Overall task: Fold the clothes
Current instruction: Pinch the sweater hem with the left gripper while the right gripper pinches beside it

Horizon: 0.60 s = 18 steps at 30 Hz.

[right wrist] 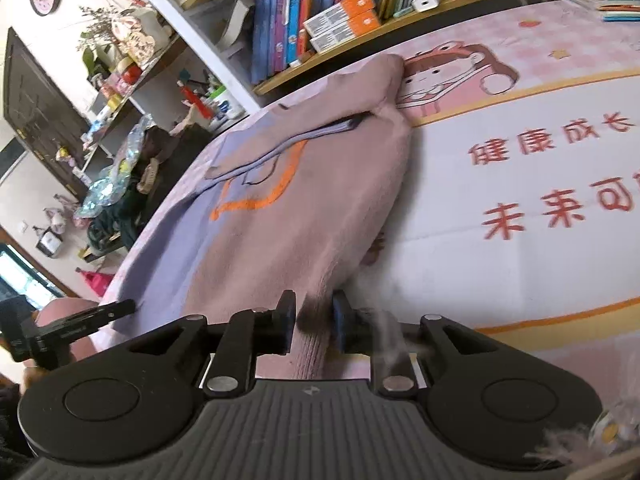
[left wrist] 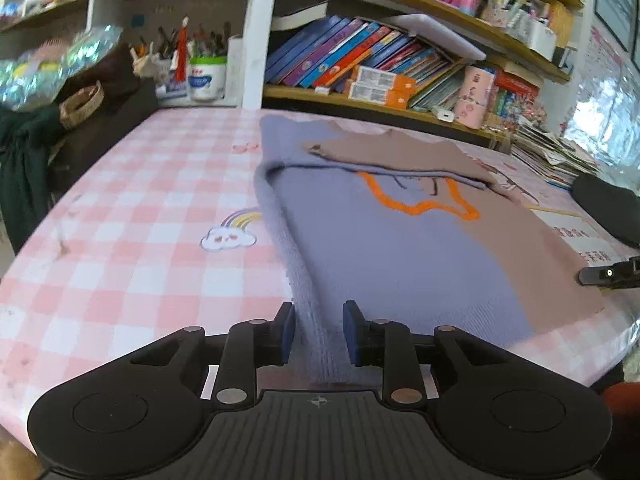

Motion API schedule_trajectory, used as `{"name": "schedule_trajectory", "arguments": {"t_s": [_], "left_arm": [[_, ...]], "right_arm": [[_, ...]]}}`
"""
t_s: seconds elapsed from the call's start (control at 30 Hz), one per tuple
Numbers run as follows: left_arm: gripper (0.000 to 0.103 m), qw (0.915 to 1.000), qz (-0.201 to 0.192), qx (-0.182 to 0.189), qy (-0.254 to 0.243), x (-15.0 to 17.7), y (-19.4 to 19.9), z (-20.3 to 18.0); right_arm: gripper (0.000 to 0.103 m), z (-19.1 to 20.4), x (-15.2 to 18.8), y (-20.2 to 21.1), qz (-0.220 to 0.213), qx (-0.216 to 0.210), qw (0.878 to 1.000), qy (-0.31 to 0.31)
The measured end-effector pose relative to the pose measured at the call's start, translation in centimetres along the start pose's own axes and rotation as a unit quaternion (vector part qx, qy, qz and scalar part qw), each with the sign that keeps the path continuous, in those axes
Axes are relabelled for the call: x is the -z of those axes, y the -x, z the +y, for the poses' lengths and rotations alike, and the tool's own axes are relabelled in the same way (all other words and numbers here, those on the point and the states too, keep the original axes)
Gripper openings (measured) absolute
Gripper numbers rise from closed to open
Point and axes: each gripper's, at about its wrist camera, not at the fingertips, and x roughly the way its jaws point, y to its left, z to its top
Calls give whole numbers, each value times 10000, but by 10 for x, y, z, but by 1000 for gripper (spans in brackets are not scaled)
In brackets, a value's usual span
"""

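Note:
A knit sweater, lilac on the left and dusty pink on the right with an orange outline on the chest, lies flat on the pink checked table. Its top part is folded down over the chest. My left gripper is shut on the lilac ribbed hem edge at the near left corner. My right gripper is shut on the pink ribbed hem at the near right corner of the sweater. The right gripper's tip shows at the right edge of the left wrist view.
Bookshelves full of books and boxes run along the far table edge. A woven basket and dark clothes sit at the far left. Stacked papers lie at the far right. A printed mat with red characters lies right of the sweater.

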Motion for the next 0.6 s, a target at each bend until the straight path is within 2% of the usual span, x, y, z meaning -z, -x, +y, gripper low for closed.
{"name": "schedule_trajectory", "arguments": {"t_s": [0.27, 0.37, 0.43, 0.47, 0.6], "left_arm": [[26, 9991, -55, 214, 360, 0, -4, 10], [25, 9985, -81, 302, 454, 0, -5, 12], [19, 9981, -79, 375, 481, 1, -7, 11], [8, 9979, -70, 408, 497, 1, -8, 11], [5, 9969, -49, 562, 540, 0, -14, 6]], "right_arm": [[21, 3, -4, -13, 127, -332, 9993, -135], [14, 0, -4, -12, 131, -309, 9993, -146], [10, -1, -3, -9, 96, -246, 9996, -114], [9, -2, -3, -7, 64, -218, 9997, -97], [8, -7, -1, 9, -101, -76, 9999, -81]]}}
